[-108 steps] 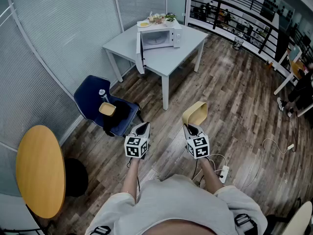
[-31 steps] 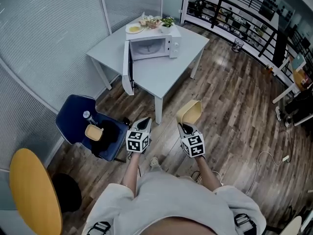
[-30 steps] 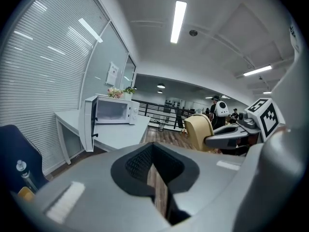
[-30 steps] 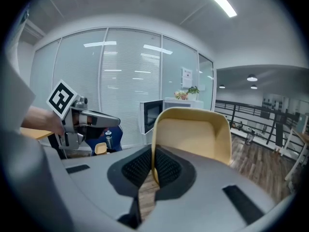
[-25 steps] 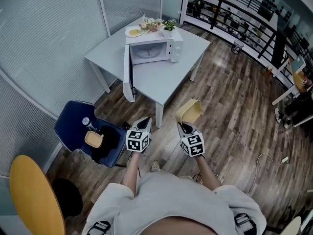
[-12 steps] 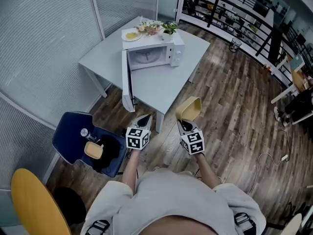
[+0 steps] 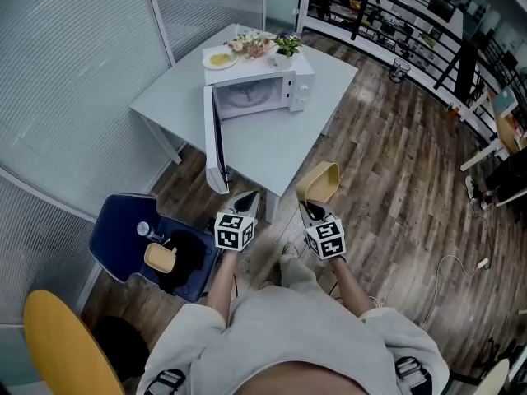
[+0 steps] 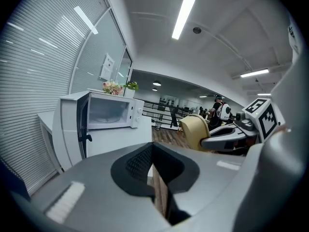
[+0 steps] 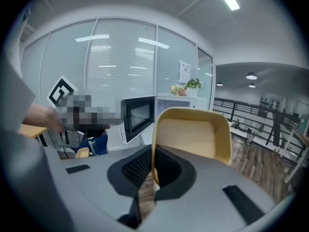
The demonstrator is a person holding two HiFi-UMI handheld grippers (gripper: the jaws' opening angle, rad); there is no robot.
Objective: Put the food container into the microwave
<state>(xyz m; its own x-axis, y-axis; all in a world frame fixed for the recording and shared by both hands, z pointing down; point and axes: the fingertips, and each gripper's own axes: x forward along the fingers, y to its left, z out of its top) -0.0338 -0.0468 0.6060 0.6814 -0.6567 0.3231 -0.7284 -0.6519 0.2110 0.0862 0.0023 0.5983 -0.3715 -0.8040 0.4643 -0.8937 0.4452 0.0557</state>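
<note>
At the left, a blue chair (image 7: 119, 225) bears a small yellow tub (image 7: 160, 257). The left gripper (image 7: 244, 197) has its jaws pressed together on nothing. Far ahead, the microwave (image 7: 263, 89) stands door-open on the white table (image 7: 272, 151). The right gripper (image 7: 306, 209) pinches the yellow food container (image 7: 319, 181) by its rim, just beside the table's near edge.

**Left gripper facing the open microwave**

The left gripper (image 8: 152, 151) fills the foreground, its two jaws closed together with nothing between them. Beyond it, left of centre, a white microwave (image 8: 113, 112) stands on a white table (image 8: 123, 140), its door (image 8: 72, 134) swung open to the left. Flowers (image 8: 112, 87) and a small plant (image 8: 131, 85) sit on top of it. At right, the right gripper (image 8: 206, 141) holds a tan container (image 8: 194, 129) by its edge, so that it stands on its side. Window blinds (image 8: 38, 57) line the left wall.
</note>
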